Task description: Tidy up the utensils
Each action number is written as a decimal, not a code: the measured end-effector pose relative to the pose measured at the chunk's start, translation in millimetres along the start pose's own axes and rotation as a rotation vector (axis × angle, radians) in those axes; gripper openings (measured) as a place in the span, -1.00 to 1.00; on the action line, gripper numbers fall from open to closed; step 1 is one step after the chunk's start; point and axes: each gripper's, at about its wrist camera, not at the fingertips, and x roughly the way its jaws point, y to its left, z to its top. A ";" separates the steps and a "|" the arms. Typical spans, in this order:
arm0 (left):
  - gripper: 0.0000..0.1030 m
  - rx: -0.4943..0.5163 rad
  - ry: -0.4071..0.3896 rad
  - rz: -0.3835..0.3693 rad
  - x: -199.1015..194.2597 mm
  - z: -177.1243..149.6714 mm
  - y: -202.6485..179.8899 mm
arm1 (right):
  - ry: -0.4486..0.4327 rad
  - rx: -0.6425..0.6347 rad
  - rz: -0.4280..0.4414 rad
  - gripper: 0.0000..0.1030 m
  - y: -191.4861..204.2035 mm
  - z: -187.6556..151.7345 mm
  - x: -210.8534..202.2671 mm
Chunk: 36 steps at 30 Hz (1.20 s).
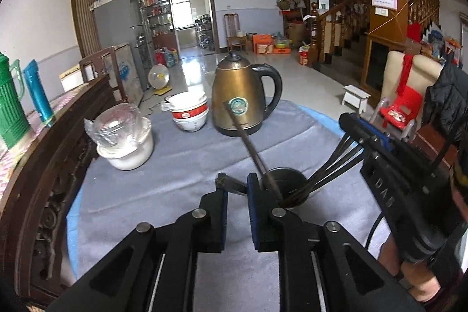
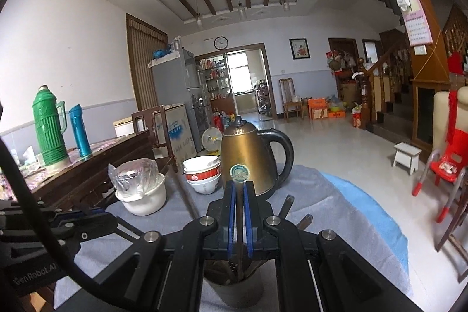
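A dark utensil cup [image 1: 285,186] [image 2: 234,293] stands on the grey cloth just past my left gripper [image 1: 235,184]. Its blue pads stand slightly apart, open; a short dark piece shows at the tips, and I cannot tell what it is. One brown chopstick [image 1: 248,142] leans out of the cup toward the kettle, just right of my left gripper's right finger. My right gripper [image 1: 351,130] [image 2: 239,183] is shut on several dark chopsticks [image 1: 333,165] [image 2: 239,224] whose lower ends sit in the cup. Two more brown handles [image 2: 288,205] stick up beside it.
A brass kettle [image 1: 239,98] [image 2: 248,160], stacked bowls [image 1: 190,113] and a white pot with a wrapped glass [image 1: 125,142] stand farther back. A dark wooden sideboard [image 1: 44,165] with a green thermos [image 2: 49,130] runs along the left. The table edge [image 2: 380,218] curves on the right.
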 end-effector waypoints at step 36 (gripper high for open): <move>0.57 -0.001 -0.029 0.183 -28.9 -31.5 21.7 | 0.015 0.067 0.015 -0.03 -3.1 3.8 -48.7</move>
